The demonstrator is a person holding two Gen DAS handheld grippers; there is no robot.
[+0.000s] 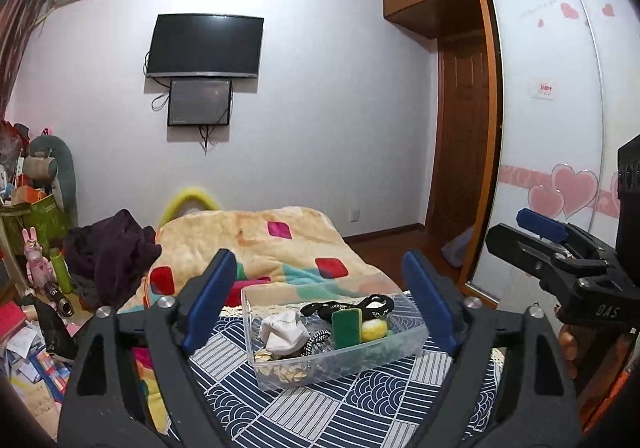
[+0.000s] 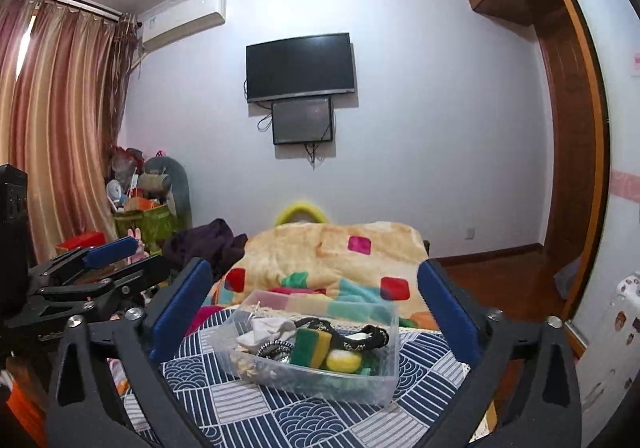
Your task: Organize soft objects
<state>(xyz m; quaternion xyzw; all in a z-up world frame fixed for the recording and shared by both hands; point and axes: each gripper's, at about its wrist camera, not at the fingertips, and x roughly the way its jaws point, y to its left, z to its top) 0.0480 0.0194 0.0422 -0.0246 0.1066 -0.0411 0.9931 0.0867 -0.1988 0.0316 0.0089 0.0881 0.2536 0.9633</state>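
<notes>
The left gripper (image 1: pixel 320 296) hung wide open and empty over the bed's blue patterned cloth (image 1: pixel 304 412). Between its fingers stood a clear plastic bin (image 1: pixel 344 362) on that cloth, holding a white cloth (image 1: pixel 282 336), a green-and-yellow sponge (image 1: pixel 347 328) and a black strap (image 1: pixel 348 306). The right gripper (image 2: pixel 316 312) also gaped wide, gripping nothing, with the bin between its fingers too.

Bed (image 1: pixel 304 408) — clear bin (image 1: pixel 336 364), plush blanket (image 1: pixel 256 244).

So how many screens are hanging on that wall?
2. A big TV is mounted high on the wall, and a smaller screen hangs directly under it, touching its bottom edge. None seem hidden.
</notes>
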